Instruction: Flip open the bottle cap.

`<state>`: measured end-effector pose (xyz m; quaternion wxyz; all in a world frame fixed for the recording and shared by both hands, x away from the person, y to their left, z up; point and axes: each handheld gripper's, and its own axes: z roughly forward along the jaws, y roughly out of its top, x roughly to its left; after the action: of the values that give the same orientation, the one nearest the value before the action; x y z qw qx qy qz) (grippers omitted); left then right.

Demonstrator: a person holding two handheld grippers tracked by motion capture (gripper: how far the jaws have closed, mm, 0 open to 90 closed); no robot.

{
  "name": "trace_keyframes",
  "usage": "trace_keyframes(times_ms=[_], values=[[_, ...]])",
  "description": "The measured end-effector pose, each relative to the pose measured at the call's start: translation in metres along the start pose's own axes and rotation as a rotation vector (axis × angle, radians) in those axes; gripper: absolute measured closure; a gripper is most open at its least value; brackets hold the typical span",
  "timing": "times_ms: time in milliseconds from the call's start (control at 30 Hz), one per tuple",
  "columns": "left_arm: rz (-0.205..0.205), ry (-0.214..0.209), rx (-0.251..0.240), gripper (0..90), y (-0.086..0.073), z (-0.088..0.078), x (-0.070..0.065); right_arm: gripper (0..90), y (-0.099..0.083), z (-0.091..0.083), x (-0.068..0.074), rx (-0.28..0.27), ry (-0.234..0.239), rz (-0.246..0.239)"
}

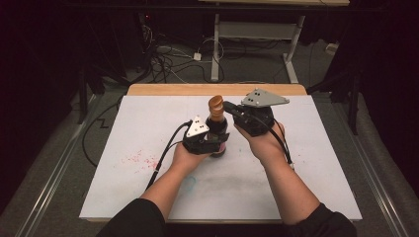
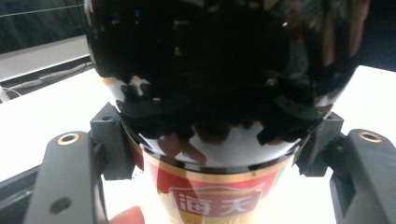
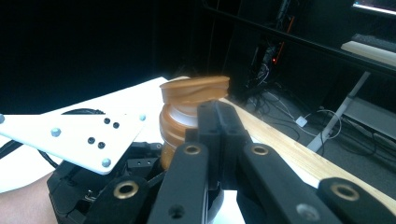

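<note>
One dark glossy bottle (image 1: 217,133) stands upright near the middle of the white mat (image 1: 148,123), its long axis vertical and its brown ribbed cap (image 1: 216,103) (plastic, it seems) on top. Your left gripper (image 1: 210,140) clamps its round belly above the red label. Your right gripper (image 1: 232,107) has its jaws closed together beside the cap.

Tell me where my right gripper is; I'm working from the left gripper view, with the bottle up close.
Observer: The right gripper is up at the brown cap, jaws shut, tips at its side.
Operator: Is the cap sitting flat?
Observer: No. In the right gripper view its top is tilted, raised on one side.
Operator: Bottle upright?
Observer: Yes, the bottle stands upright on the white table, with the left gripper clamped round its body.
</note>
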<state>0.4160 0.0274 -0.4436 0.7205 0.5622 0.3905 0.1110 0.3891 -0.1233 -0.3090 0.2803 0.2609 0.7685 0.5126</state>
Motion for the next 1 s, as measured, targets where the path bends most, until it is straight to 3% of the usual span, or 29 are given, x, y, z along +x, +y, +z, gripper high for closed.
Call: trace_keyframes(times_ms=[233,267,533,667,833,1000], values=[[-0.003,0.001,-0.003,28.6,0.000,0.000,0.000,90.0,0.002,0.000,0.000,-0.005,0.000,-0.002],[-0.018,0.007,-0.017,28.7,0.000,0.001,-0.001,90.0,0.003,0.000,0.000,-0.005,-0.001,0.000],[0.008,-0.002,-0.001,28.6,-0.001,0.000,-0.002,90.0,0.014,0.003,0.001,-0.016,0.005,-0.020],[-0.016,0.005,-0.018,28.6,-0.001,0.001,-0.002,90.0,0.023,0.009,0.006,-0.028,0.018,-0.028],[0.001,-0.001,-0.004,28.5,-0.001,0.000,-0.001,90.0,0.034,0.024,0.019,-0.031,0.050,-0.047],[0.000,-0.001,-0.006,28.5,-0.001,0.000,-0.001,90.0,0.035,0.024,0.021,-0.037,0.056,-0.045]])
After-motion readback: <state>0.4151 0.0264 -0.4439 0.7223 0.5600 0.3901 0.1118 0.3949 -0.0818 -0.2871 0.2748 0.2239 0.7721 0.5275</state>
